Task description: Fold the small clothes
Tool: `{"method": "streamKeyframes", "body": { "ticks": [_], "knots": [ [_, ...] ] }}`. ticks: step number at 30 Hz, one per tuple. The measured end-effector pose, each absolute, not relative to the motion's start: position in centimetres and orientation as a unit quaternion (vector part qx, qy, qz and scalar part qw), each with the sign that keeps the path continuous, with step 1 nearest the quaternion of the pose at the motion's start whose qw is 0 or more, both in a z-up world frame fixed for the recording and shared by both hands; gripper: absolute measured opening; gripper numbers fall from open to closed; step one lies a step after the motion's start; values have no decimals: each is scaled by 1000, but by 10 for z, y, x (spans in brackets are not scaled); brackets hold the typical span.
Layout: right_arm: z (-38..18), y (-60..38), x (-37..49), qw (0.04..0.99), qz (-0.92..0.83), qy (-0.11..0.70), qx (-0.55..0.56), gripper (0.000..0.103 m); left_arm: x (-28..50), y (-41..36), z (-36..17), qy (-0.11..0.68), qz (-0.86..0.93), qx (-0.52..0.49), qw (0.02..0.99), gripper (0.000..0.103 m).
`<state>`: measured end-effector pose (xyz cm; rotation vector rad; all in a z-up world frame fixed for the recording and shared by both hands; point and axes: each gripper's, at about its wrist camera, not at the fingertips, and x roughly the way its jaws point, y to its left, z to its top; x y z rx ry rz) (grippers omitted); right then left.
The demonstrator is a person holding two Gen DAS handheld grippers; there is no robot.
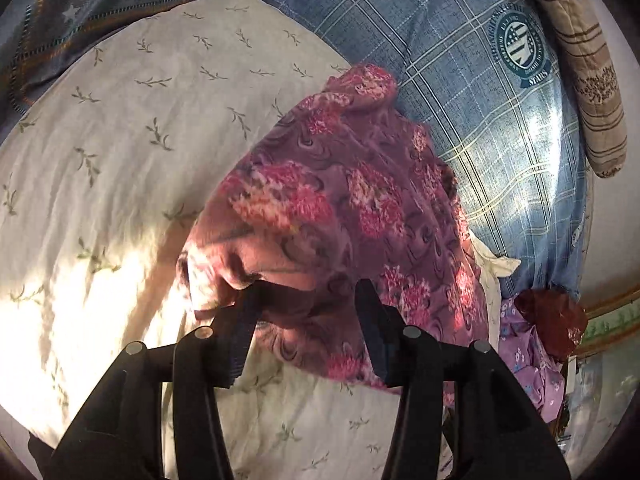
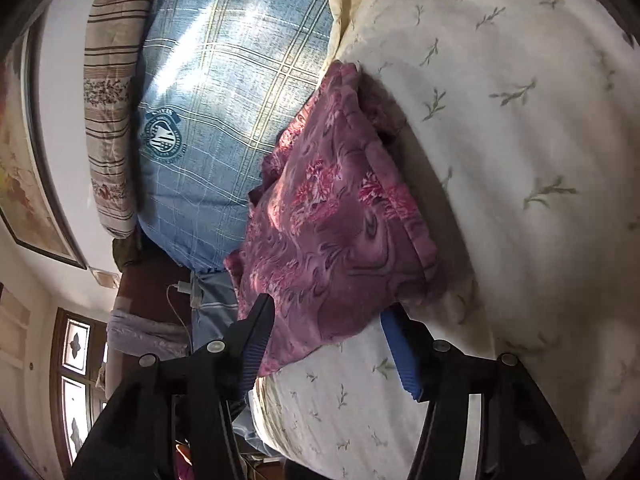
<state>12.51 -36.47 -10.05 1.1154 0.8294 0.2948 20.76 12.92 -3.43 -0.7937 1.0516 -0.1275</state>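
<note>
A small purple garment with pink flowers [image 1: 340,208] lies bunched on a cream bedsheet with green sprigs [image 1: 120,140]. My left gripper [image 1: 306,300] is open, its two black fingers at the garment's near edge, the cloth between and over the tips. In the right wrist view the same garment [image 2: 332,220] lies folded over on the sheet [image 2: 500,120]. My right gripper [image 2: 330,316] is open, its fingers astride the garment's near corner; the cloth lies between them, not clamped.
A blue plaid pillow [image 1: 480,92] with a round badge lies behind the garment, also in the right wrist view [image 2: 224,100]. A brown striped bolster [image 1: 588,80] is beyond it. A lilac flowered cloth [image 1: 528,352] and a dark red item [image 1: 552,316] sit at the bed's edge.
</note>
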Motion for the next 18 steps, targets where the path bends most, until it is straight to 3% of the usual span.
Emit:
{"method": "streamKeyframes", "body": {
  "ticks": [1, 2, 3, 4, 13, 18],
  "knots": [
    [-102, -362, 133, 759, 131, 378, 514, 58, 216, 129, -36, 486, -60, -374, 788, 44],
    [-105, -360, 143, 759, 119, 374, 520, 52, 226, 128, -36, 486, -60, -373, 788, 33],
    [-108, -358, 151, 754, 118, 370, 530, 41, 235, 125, -35, 492, -61, -367, 787, 7],
    [-112, -356, 161, 744, 127, 376, 538, 2, 240, 123, -34, 499, -62, -364, 784, 8],
    [-56, -369, 120, 750, 213, 357, 515, 4, 147, 119, 37, 446, -93, -326, 828, 7],
    [-71, -387, 56, 729, 224, 395, 512, 5, 90, 115, 10, 504, -91, -303, 804, 9]
  ]
}}
